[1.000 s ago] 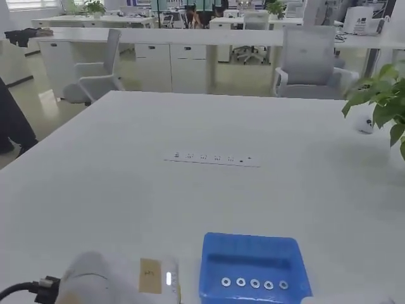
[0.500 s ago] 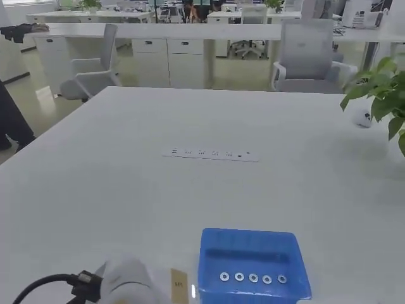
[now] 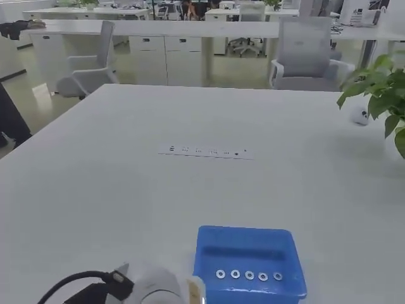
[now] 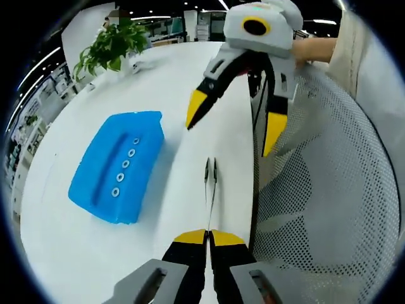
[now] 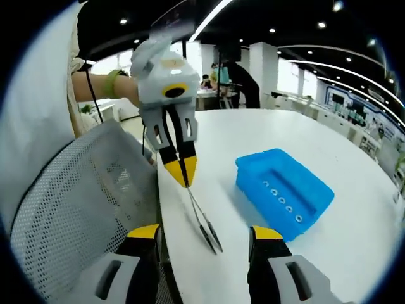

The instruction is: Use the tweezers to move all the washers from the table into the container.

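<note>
five washers (image 3: 249, 275) lie in the container (image 3: 245, 242); i judge nothing is left to move. left fingers (image 4: 190, 238) grip the tweezers (image 4: 210, 183), right fingers (image 5: 144, 232) stand wide apart.

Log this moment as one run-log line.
left gripper: shut on tweezers | right gripper: open | washers: five in a row inside blue container

I count five washers (image 3: 249, 275), in one row, lower centre of the head view. One blue container (image 3: 243, 237). One pair of tweezers (image 4: 210, 190). Two office chairs (image 3: 88, 66) by the table's far edge. One plant (image 3: 380, 88), right edge.
</note>
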`<state>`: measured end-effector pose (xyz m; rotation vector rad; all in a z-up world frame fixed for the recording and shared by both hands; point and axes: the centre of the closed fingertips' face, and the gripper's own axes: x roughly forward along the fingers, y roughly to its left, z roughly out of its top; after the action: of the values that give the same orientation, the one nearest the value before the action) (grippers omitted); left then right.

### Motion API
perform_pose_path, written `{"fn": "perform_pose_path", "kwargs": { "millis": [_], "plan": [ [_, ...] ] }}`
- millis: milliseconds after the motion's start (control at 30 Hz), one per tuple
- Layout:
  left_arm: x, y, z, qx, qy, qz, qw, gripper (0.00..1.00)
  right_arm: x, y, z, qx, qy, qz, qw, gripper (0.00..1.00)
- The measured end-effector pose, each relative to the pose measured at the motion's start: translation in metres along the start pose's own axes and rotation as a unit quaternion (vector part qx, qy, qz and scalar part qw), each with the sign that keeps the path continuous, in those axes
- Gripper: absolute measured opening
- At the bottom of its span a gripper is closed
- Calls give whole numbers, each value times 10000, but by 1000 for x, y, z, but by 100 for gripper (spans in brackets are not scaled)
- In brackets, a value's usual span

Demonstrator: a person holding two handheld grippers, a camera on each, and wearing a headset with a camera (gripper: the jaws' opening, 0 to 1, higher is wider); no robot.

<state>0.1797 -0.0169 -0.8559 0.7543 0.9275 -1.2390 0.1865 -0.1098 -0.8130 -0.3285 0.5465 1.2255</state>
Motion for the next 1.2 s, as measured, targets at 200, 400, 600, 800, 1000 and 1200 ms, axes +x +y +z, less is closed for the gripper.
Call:
{"fn": "perform_pose_path", "kwargs": {
  "millis": [200,400,600,800,1000,1200],
  "plan": [
    [15,6,-9,330,576,-67,9978,0,-44,-31,2,360,-286,-823,9955,58],
    [20,4,-10,329,819,-170,9960,0,-89,-59,13,517,-939,-1607,9812,64],
    [22,3,-11,329,1029,-154,9940,0,-127,-78,33,857,-2008,-2359,9469,82],
    [22,3,-13,230,1197,-130,9925,0,-146,-86,49,1056,-2719,-2701,9176,90],
    [18,6,-13,-186,946,46,9953,9,-144,-90,52,1147,-2950,-2765,9074,96],
    [-14,11,-5,-1255,-299,793,9885,28,-137,-86,49,953,-2719,-2797,9158,96]
  ]
}}
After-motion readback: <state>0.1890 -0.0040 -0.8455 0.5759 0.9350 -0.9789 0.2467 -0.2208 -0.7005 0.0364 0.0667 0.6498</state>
